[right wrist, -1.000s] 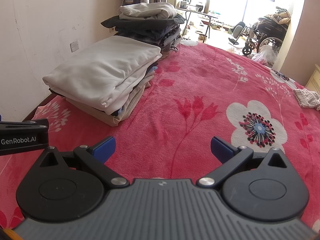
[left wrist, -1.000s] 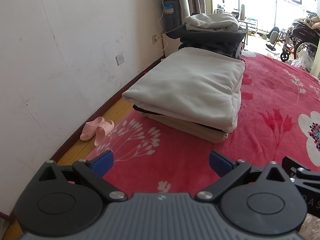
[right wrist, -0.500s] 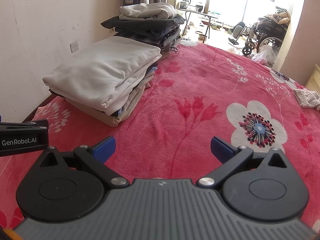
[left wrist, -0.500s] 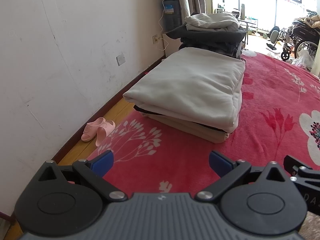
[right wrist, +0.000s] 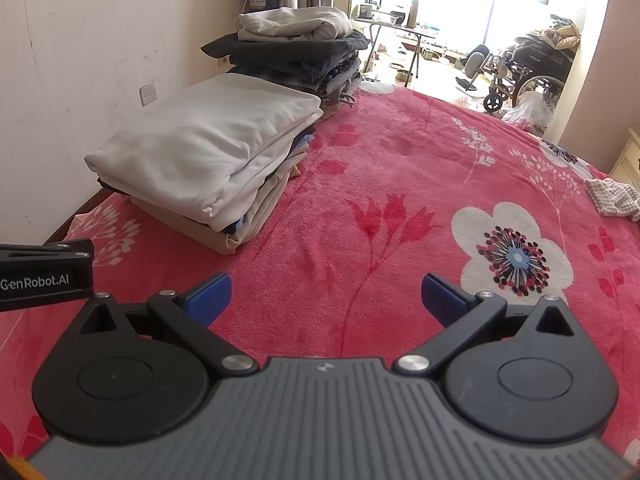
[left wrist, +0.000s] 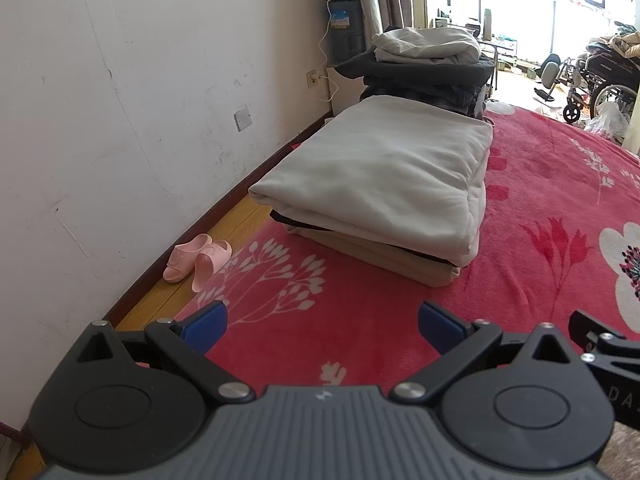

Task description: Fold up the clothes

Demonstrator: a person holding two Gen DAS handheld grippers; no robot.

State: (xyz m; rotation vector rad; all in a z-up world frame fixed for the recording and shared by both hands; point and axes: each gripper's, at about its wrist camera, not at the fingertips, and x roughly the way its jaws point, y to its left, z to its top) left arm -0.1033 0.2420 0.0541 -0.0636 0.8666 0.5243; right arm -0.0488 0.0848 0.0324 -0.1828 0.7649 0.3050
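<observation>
A stack of folded clothes [left wrist: 384,184] [right wrist: 212,148], pale grey-white on top and beige at the bottom, lies on the red flowered blanket [left wrist: 540,208] [right wrist: 400,184] near the wall side. Behind it rises a taller pile of dark folded clothes [left wrist: 424,72] [right wrist: 296,56] with a light garment on top. My left gripper [left wrist: 322,326] hovers open over the blanket in front of the stack, holding nothing. My right gripper [right wrist: 326,296] is open too, to the right of the stack, with nothing between its blue pads. A checked cloth [right wrist: 612,196] lies at the far right.
The white wall [left wrist: 120,120] runs close along the left, with a strip of wooden floor and pink slippers [left wrist: 196,258] beside the bed edge. A wheelchair [right wrist: 532,72] and a small table [right wrist: 400,36] stand in the bright room beyond. The other gripper's body [right wrist: 44,276] shows at left.
The left wrist view has shifted very slightly, so the stack sits a little further right. Both grippers stay open and the clothes have not moved.
</observation>
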